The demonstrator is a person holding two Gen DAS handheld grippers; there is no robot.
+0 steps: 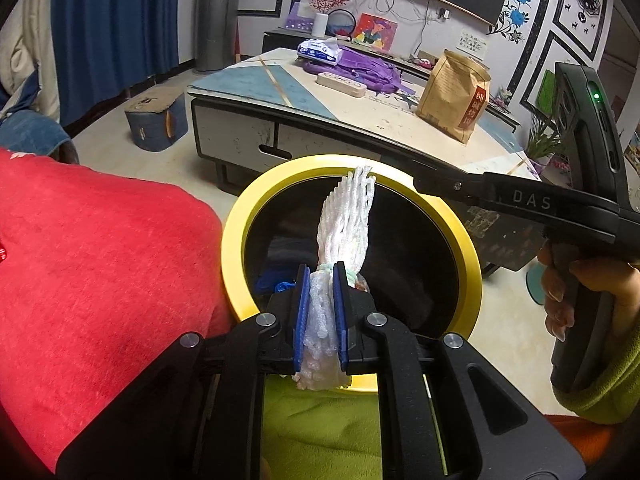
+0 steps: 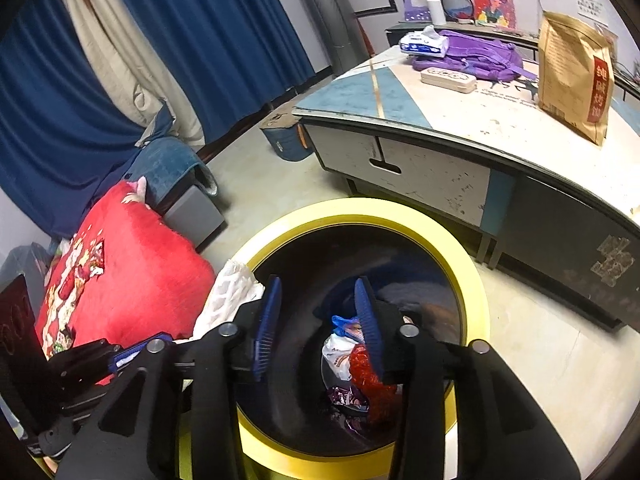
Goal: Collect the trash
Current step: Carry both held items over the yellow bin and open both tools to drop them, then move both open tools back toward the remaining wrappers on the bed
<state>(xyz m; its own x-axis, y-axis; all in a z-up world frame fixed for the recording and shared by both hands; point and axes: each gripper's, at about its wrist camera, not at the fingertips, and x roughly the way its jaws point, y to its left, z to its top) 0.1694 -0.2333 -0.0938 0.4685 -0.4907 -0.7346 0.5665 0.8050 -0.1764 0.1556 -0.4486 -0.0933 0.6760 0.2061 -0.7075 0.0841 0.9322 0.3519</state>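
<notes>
Left gripper [image 1: 322,280]: my jaws are clamped on a white foam net sleeve [image 1: 344,216] — blue pads pinch it near its lower end, the rest sticks up and away over the bin mouth, centre of the left wrist frame.
Right gripper [image 2: 316,312]: my jaws stand apart, nothing between the pads; they hang over the bin opening, lower centre of the right wrist frame.
Bin [image 2: 476,280]: round, yellow rim, dark inside; stands on the floor just in front of the low table.
Bin contents: red crinkly wrapper [image 2: 372,376], white packet [image 2: 336,356], blue scrap [image 2: 342,322], purple wrapper [image 2: 346,396] — all at the bottom, seen past my right pad.
Foam sleeve, right wrist view [image 2: 230,292]: shows at lower left, by the bin's left rim.
Right hand [image 1: 560,284]: fingers wrapped on the gripper handle, green sleeve at the wrist, right edge of the left wrist frame.
Red blanket [image 1: 100,260]: fills the left side, beside the bin.
Low table [image 1: 360,128]: upper centre; bears a brown paper bag [image 1: 456,92], purple cloth [image 1: 360,68], tissue pack [image 1: 320,50], power strip [image 1: 340,82].
Blue curtain [image 2: 160,40]: upper left.
</notes>
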